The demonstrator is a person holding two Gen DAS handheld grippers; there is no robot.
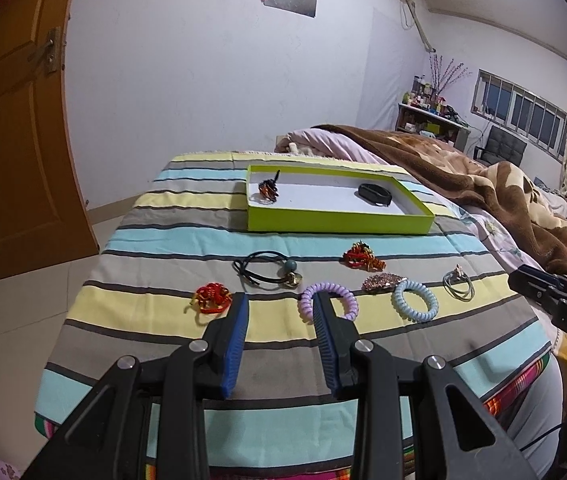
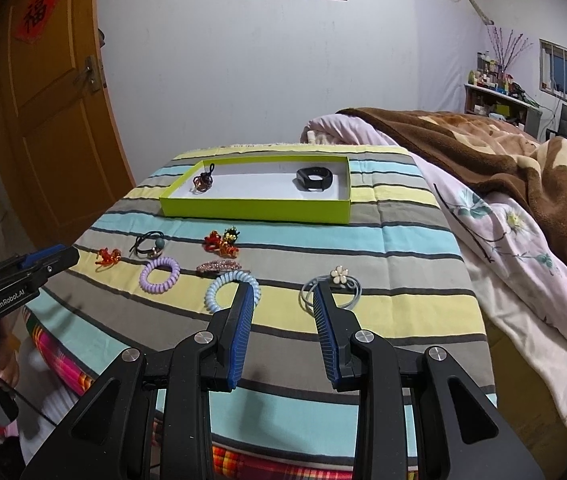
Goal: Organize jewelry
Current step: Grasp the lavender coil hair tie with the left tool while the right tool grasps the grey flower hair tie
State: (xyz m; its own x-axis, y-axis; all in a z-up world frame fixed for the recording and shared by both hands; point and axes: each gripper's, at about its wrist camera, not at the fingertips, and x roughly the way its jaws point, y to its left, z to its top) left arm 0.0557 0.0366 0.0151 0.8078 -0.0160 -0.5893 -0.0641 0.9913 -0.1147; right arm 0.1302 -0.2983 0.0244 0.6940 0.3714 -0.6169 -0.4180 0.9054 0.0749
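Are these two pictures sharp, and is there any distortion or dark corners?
Left wrist view: sharp; the fisheye bends the door into a curve, and the corners are black. Right wrist view: also sharp, with the same curving and dark corners; the green box is lit evenly, without glare.

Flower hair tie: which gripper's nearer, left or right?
Right. The right gripper hangs open just short of the flower hair tie, one finger overlapping its loops in view. The left gripper hangs further left, by the purple coil tie.
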